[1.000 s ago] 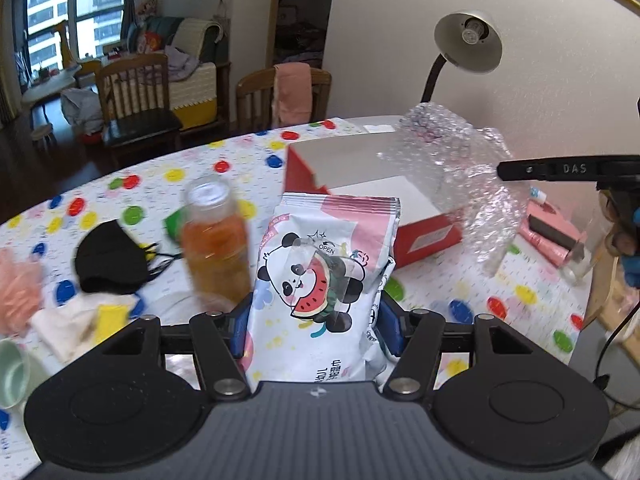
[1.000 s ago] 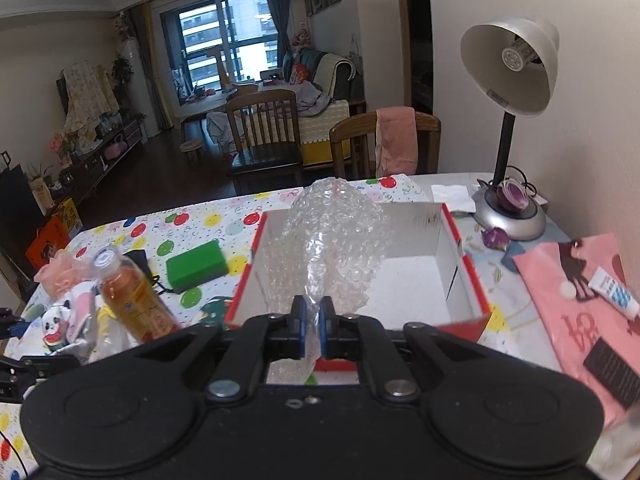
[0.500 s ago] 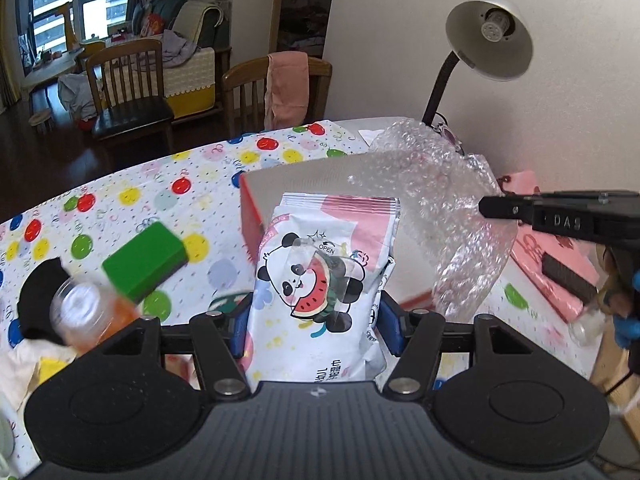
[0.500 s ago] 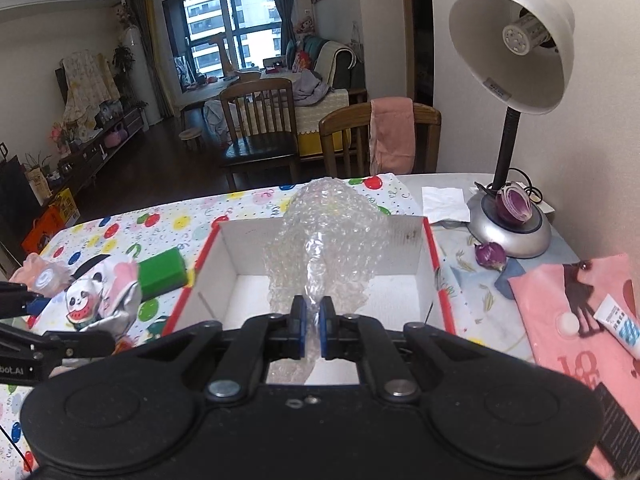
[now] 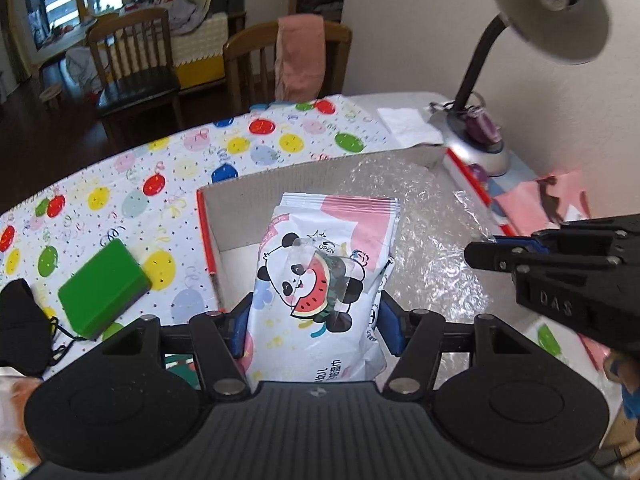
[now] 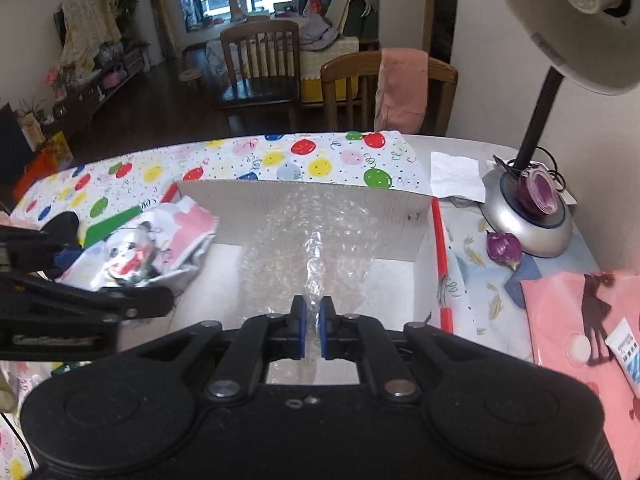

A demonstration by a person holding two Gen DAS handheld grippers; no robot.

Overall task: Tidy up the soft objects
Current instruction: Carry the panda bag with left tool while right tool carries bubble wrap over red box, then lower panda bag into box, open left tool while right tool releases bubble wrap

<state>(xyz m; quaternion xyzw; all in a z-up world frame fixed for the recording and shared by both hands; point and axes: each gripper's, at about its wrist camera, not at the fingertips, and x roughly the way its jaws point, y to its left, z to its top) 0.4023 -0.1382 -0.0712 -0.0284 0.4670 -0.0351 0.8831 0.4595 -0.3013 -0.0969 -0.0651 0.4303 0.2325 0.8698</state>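
Over box (image 5: pixel 240 196): wipes pack (image 5: pixel 324 280) betw. left jaws, bubble wrap (image 6: pixel 316 240) betw. right.

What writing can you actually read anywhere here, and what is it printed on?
"OPEN": on the panda wipes pack held by the left tool.
"DAS": on the right tool.
Pack's lower print, the tube label: too small to read.

The panda-print wipes packet (image 5: pixel 324 280) carries the word "OPEN" above its clear resealable flap. Raised letters "DAS" stand on the side of the right gripper (image 5: pixel 560 264). Other print is too small to read.
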